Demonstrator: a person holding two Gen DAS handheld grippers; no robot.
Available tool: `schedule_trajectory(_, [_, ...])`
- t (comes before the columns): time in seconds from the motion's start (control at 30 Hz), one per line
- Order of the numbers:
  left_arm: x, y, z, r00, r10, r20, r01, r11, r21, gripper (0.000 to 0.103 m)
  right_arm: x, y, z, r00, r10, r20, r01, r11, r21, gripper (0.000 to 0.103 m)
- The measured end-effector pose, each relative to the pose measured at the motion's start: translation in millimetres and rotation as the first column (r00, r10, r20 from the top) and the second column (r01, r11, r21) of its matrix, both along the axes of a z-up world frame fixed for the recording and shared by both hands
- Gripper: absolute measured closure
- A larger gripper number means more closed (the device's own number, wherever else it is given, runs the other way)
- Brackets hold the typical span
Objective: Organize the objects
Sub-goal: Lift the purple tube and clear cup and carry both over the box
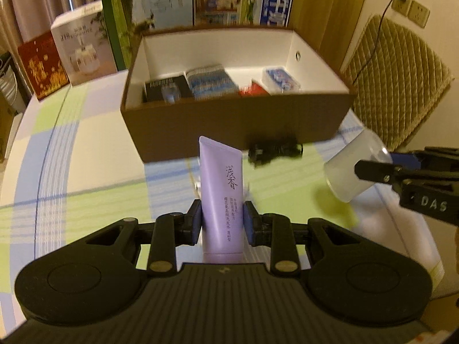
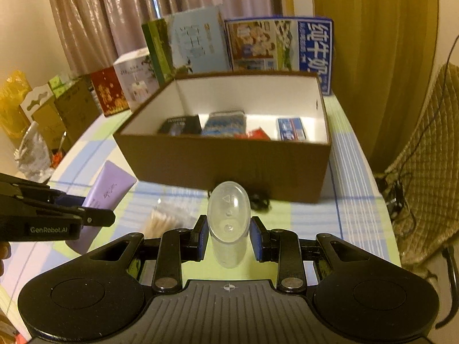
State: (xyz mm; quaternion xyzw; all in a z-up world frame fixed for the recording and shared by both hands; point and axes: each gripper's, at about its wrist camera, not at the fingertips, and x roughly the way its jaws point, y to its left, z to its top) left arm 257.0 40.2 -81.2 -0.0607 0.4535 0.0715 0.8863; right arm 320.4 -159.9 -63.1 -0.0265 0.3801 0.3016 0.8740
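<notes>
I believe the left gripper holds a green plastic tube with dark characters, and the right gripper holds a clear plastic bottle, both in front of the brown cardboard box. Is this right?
Not quite: the tube is purple, not green. The left wrist view shows the left gripper shut on the purple plastic tube. The rest holds: the right gripper holds the clear plastic bottle in front of the brown cardboard box.

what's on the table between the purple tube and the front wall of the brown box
Left wrist view: a small black clip-like object lies by the brown box, right of the purple tube. Directly between them, only checked tablecloth.
</notes>
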Motion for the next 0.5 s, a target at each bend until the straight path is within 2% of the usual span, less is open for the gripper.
schedule_trajectory(0.5, [58.6,21.2,40.5,0.996,-0.012,0.09,0.01,1.0,0.023,0.078,55.2,24.0,41.2,0.995,0.01,0.099,-0.016,0.998,0.055,0.075])
